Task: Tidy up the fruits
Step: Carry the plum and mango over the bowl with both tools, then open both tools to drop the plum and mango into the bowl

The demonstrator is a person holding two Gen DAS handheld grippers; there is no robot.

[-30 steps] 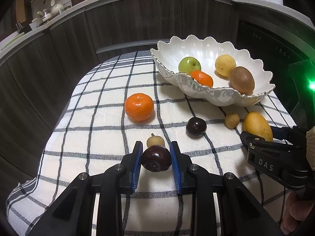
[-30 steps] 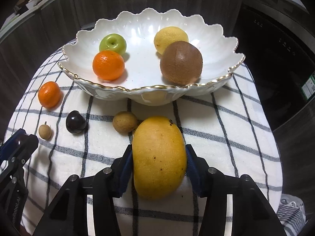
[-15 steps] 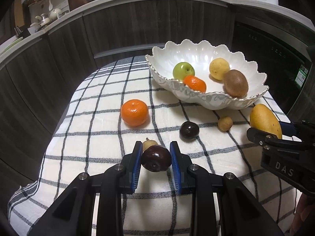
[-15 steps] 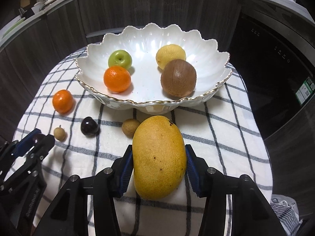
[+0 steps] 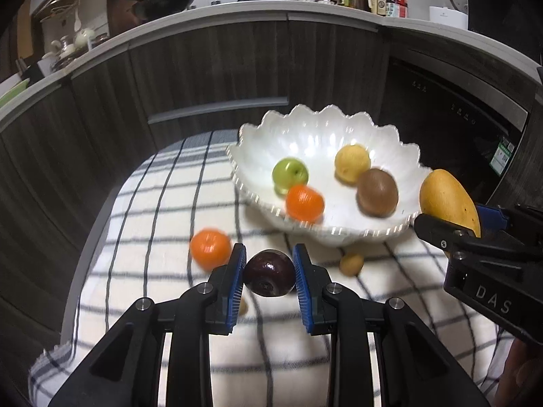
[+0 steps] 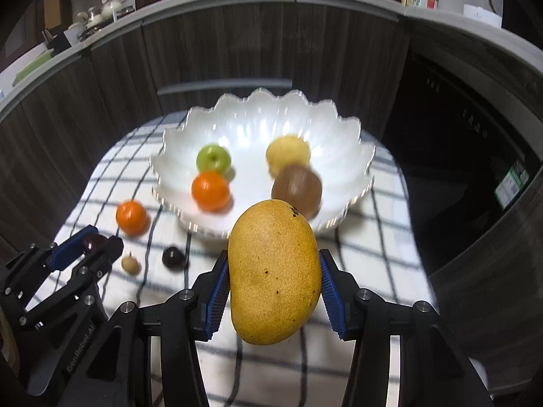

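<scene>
My left gripper (image 5: 269,273) is shut on a dark purple plum (image 5: 269,272) and holds it above the checked cloth. My right gripper (image 6: 273,279) is shut on a yellow mango (image 6: 274,273), lifted off the cloth in front of the white scalloped bowl (image 6: 339,156). The bowl (image 5: 400,159) holds a green apple (image 5: 290,173), an orange (image 5: 303,202), a yellow fruit (image 5: 352,163) and a brown kiwi (image 5: 377,192). On the cloth lie a tangerine (image 6: 131,217), a second dark plum (image 6: 173,257) and a small tan fruit (image 6: 130,264).
Another small tan fruit (image 5: 352,263) lies in front of the bowl. The checked cloth (image 5: 163,203) covers a small table. Dark cabinets (image 5: 210,74) and an oven front (image 6: 475,142) curve behind and to the right. The right gripper and mango (image 5: 448,200) show in the left wrist view.
Both grippers have risen off the cloth with their fruit. The plum and the mango now hang higher, and the bowl and loose fruit look farther below.
</scene>
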